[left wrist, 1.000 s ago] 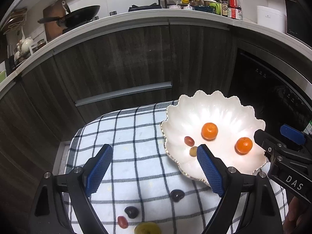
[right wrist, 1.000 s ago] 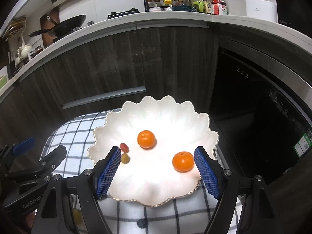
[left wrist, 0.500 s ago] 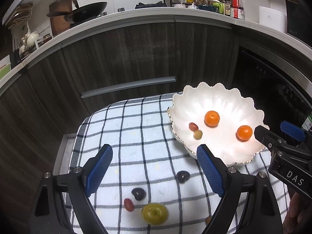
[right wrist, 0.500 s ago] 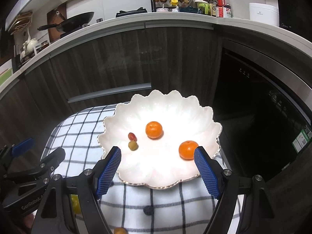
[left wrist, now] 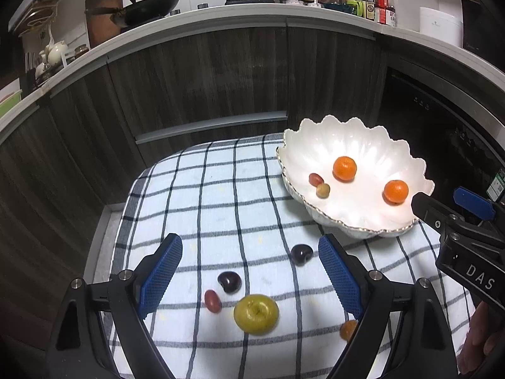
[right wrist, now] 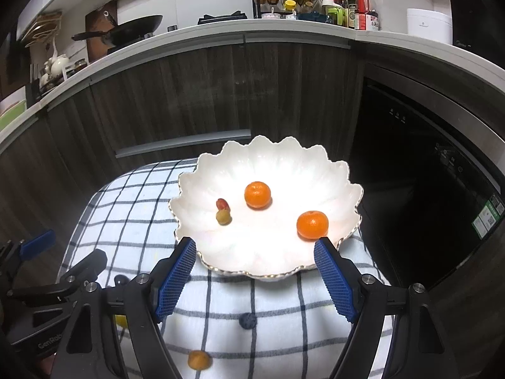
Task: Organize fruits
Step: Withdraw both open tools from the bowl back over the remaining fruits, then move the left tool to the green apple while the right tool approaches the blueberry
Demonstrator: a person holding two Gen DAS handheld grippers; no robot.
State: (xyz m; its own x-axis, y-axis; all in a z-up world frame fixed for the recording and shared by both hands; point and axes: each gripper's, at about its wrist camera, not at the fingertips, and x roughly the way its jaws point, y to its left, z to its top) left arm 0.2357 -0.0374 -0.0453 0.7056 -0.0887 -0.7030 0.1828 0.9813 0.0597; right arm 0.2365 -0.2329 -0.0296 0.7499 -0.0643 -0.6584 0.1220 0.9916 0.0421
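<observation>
**Both claws wide open above the checked cloth, fruit split between bowl and surface**

Left wrist view first: the left claw (left wrist: 249,270) hangs with its blue pads spread wide and nothing between them. Below it, on the checked cloth (left wrist: 214,195) covering the surface, sit the loose fruits: a yellow-green apple (left wrist: 256,314), a red grape (left wrist: 212,300) just left of it, a dark cherry (left wrist: 229,281) above that, and a second dark cherry (left wrist: 301,254) close to the right pad. A small orange fruit (left wrist: 347,329) peeks out beside the right finger, half hidden. Up and to the right stands the white scalloped bowl (left wrist: 334,145), holding two mandarins (left wrist: 344,168), a red grape and a pale green grape (left wrist: 323,190) touching each other. The right claw (left wrist: 442,208) pokes in from the right edge, near the bowl's rim.

Over to the right wrist view: the right claw's pads stand well apart, empty, at the near rim of the bowl. The second mandarin (right wrist: 312,224) lies just above the right pad. On the cloth near the camera, a dark round fruit (right wrist: 247,321) and an orange one (right wrist: 199,360). The left claw shows at the left edge.
</observation>
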